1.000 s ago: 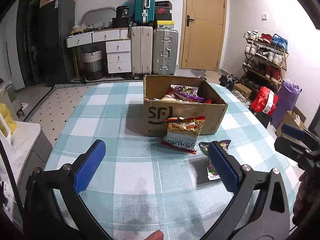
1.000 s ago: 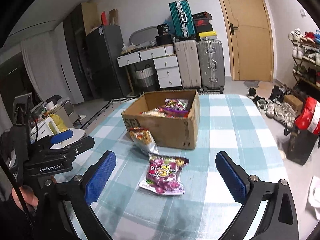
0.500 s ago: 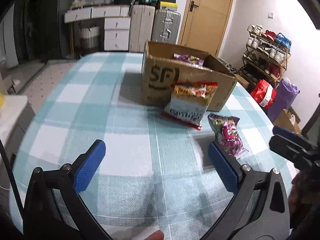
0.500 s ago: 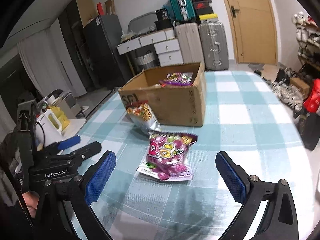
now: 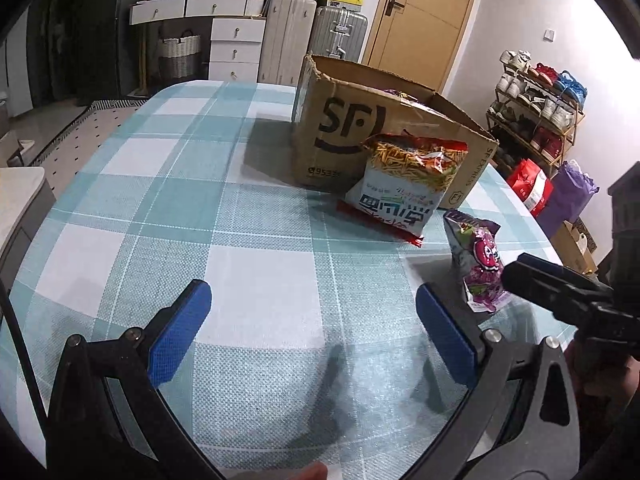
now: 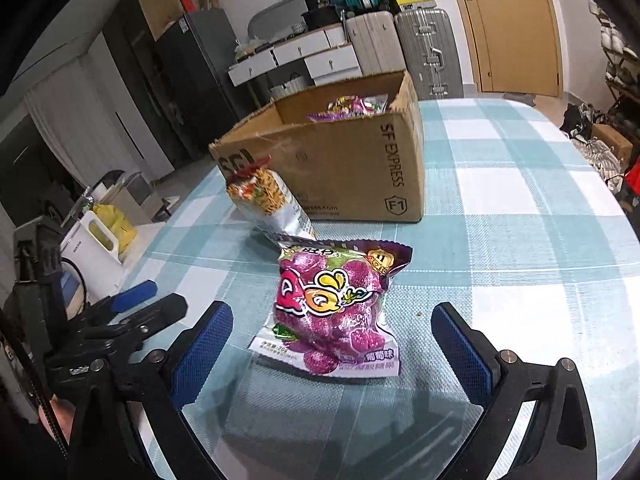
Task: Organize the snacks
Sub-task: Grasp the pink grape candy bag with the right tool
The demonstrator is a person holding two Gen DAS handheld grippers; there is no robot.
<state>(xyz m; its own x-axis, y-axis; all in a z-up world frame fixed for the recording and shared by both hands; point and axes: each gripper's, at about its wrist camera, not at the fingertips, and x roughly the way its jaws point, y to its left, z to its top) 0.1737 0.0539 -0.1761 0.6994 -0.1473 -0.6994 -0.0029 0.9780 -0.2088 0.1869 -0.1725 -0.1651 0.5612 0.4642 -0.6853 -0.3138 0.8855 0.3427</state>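
The right claw (image 6: 332, 344) stood with its blue pads (image 6: 202, 350) wide apart, low over the table (image 6: 520, 280), and the purple gummy bag (image 6: 334, 308) lay flat directly ahead of it — its near end reaching in between the two pads, touching neither. Just beyond that bag, a little to the left, the noodle snack bag (image 6: 266, 200) leaned against the cardboard box (image 6: 360, 172), which sat open farther ahead with more packets showing inside.

The left claw (image 5: 312, 332) was likewise spread open and gripped nothing; only the checked tablecloth lay between its pads (image 5: 178, 334). Ahead and off to its right stood the noodle snack bag (image 5: 406, 186) against the box (image 5: 340, 136), and nearer, just outside its right pad, lay the purple gummy bag (image 5: 478, 264) — partly hidden behind a finger of the right claw (image 5: 560, 284) coming in from that side.
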